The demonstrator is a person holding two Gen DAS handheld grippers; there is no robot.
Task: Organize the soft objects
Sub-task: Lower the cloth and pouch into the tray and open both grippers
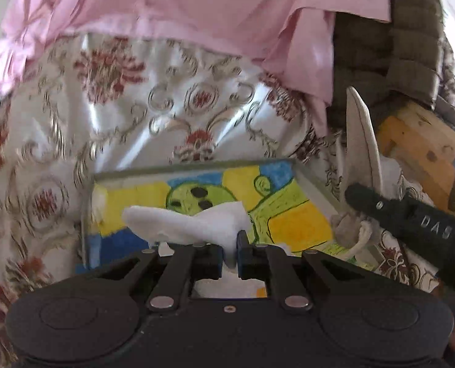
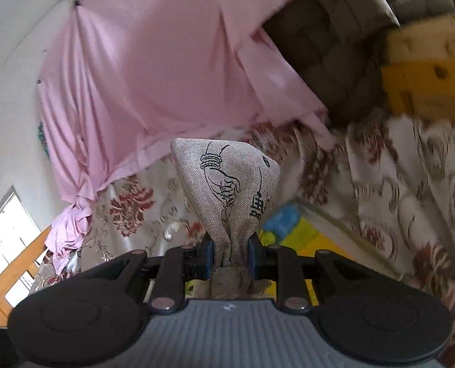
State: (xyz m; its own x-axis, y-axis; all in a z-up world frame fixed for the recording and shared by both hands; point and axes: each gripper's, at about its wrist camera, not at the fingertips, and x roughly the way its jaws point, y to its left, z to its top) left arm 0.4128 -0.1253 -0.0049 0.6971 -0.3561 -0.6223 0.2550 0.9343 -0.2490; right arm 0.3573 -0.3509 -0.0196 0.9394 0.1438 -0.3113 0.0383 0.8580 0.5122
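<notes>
My left gripper (image 1: 229, 256) is shut on a white soft cloth (image 1: 190, 222) and holds it over a shallow tray with a yellow, green and blue drawing (image 1: 288, 208). My right gripper (image 2: 229, 253) is shut on the gathered neck of a beige linen pouch (image 2: 227, 178) with black line prints, which stands up above the fingers. The same pouch (image 1: 360, 141) and the right gripper's black body (image 1: 411, 217) show at the right edge of the tray in the left wrist view. A corner of the tray (image 2: 291, 224) shows in the right wrist view.
The tray lies on a shiny white cloth with red flowers (image 1: 135, 107). A pink sheet (image 1: 181, 6) hangs behind it. A dark olive cushion (image 1: 396, 55) and a yellow wooden piece (image 1: 420, 147) are at the right. A wooden frame (image 2: 15, 270) is at the left.
</notes>
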